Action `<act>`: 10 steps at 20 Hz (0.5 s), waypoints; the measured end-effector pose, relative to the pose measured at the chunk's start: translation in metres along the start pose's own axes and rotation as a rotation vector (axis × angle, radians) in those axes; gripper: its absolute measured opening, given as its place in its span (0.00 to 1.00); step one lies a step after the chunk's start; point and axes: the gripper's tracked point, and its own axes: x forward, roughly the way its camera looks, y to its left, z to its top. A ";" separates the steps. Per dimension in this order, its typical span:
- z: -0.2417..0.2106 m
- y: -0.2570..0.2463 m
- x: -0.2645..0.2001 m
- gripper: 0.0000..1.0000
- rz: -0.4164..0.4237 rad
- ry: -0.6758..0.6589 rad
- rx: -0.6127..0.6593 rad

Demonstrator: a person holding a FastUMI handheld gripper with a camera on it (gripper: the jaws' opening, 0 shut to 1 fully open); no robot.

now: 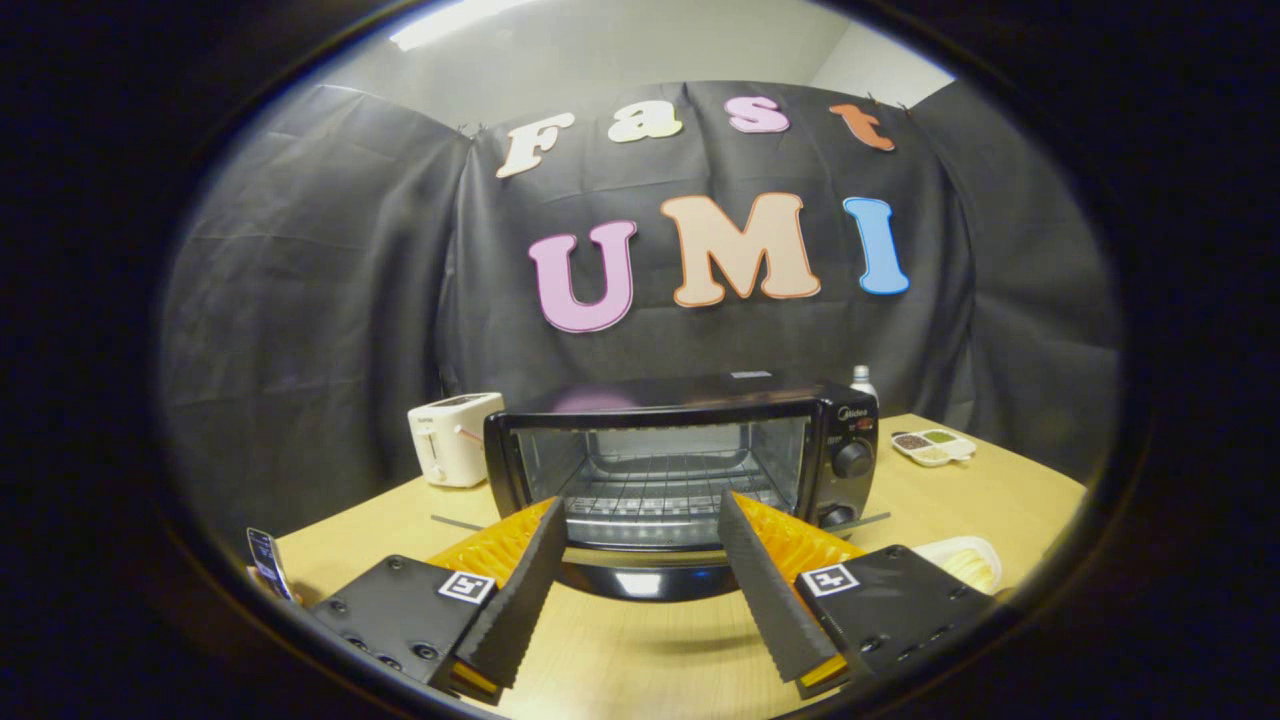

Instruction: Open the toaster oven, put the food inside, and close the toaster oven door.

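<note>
1. Right now your gripper (640, 530) is spread wide with nothing between its fingers; the tips sit just in front of the toaster oven's mouth, one to each side of the opening.
2. Just ahead, the toaster oven (680, 450) stands on the wooden table (640, 650) with its door (640, 578) already dropped flat toward you, so the wire rack (660, 495) inside is bare and in plain sight. Judging by that, the opening step is done.
3. Off to your right, beside the right finger, a pale tray of food (968, 562) rests on the table, partly hidden by the finger's housing. That looks like what you need to load; it is untouched.
4. What remains, as far as you can judge: pick up the food, set it on the rack, then lift the door shut.
5. Farther out, a white toaster (452, 438) sits to the left of the oven, a small divided dish (934, 446) to its right, and a bottle (863, 380) behind its right corner.
</note>
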 end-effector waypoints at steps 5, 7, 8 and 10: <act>-0.013 0.000 -0.009 0.95 0.006 0.021 0.010; -0.018 0.000 -0.013 0.95 0.006 0.039 0.003; -0.021 0.000 -0.015 0.95 0.006 0.048 -0.002; -0.028 -0.001 -0.018 0.95 0.007 0.068 -0.006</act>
